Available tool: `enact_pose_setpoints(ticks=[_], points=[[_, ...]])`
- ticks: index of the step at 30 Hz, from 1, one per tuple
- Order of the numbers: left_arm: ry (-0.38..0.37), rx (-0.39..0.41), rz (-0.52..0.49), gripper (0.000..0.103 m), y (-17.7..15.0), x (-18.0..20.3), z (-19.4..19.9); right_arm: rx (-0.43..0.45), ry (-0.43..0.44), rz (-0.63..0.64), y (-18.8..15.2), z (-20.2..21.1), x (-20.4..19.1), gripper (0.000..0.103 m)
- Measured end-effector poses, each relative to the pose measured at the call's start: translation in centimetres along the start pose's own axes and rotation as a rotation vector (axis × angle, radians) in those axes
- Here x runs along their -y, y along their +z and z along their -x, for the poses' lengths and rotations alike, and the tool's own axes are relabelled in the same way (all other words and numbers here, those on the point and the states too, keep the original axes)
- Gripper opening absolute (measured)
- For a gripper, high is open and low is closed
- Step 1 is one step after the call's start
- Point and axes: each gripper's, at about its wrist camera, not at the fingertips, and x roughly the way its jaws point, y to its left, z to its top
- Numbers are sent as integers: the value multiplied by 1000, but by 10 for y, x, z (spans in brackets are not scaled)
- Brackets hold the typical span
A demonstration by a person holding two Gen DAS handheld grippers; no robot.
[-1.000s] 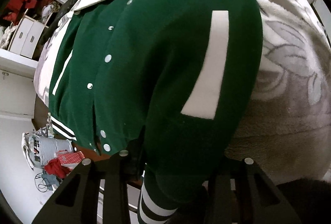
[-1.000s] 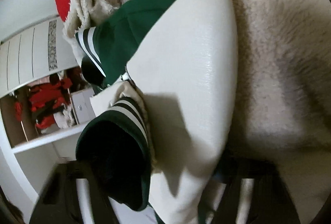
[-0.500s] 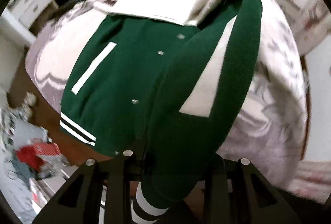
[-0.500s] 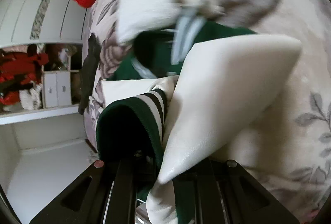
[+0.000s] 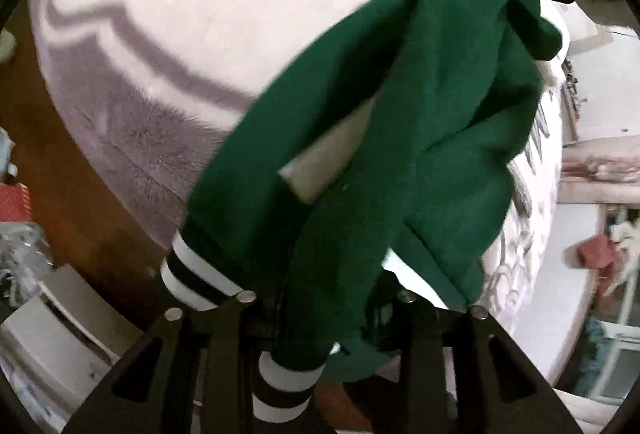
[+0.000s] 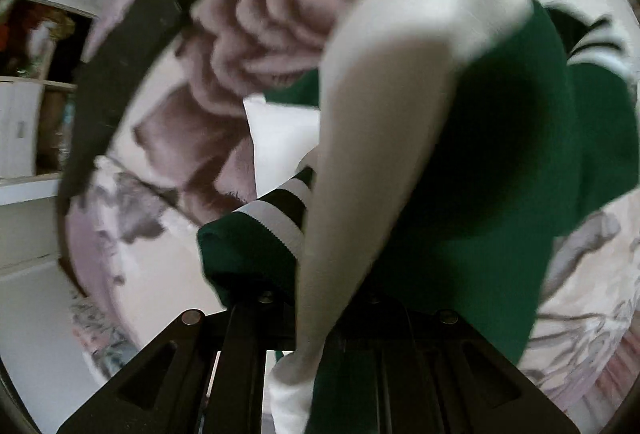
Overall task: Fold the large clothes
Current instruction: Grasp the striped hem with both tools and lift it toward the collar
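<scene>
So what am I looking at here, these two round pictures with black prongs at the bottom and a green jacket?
No robot: a person holds a handheld claw in each hand, each with a fisheye camera looking along its prongs. One picture is from the left claw, the other from the right claw. Both are clamped on a green varsity jacket with white sleeves and striped cuffs, lifted above a fluffy floral blanket. Both claws' jaws have just been widening a little, fabric between them.
</scene>
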Motion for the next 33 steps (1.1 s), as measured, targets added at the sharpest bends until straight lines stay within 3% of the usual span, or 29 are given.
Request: enact_pose_setpoints(ticks=[2, 4, 7, 11, 15, 18, 19, 21, 24, 26, 29, 33], points=[[-78, -42, 37, 46, 7, -23, -2, -14, 42, -9, 2, -10, -8, 51], [-162, -77, 83, 47, 7, -39, 2, -66, 168, 12, -4, -9, -10, 66], [-248, -129, 168, 53, 2, -62, 10, -135, 354, 62, -25, 1, 0, 66], [-268, -133, 210, 53, 0, -74, 27, -143, 450, 102, -83, 27, 46, 67], [-222, -110, 145, 53, 11, -53, 29, -136, 352, 97, -166, 21, 98, 68], [-171, -100, 109, 53, 16, -43, 19, -157, 308, 145, -205, -12, 86, 68], [-135, -100, 106, 53, 17, -41, 15, -134, 239, 215, -213, -21, 73, 68], [-70, -91, 99, 53, 14, -35, 11, -114, 0, 432, -231, -52, 38, 68], [24, -73, 52, 53, 9, -20, 15, -153, -145, 515, -267, -67, 58, 68], [59, -73, 20, 53, 3, -13, 19, -166, -176, 481, -289, -59, 98, 68], [67, -84, -8, 53, -5, -2, 19, -227, -152, 298, -318, -44, 186, 68], [43, -107, -35, 54, -10, 8, 2, -221, 7, 58, -341, -27, 262, 68]])
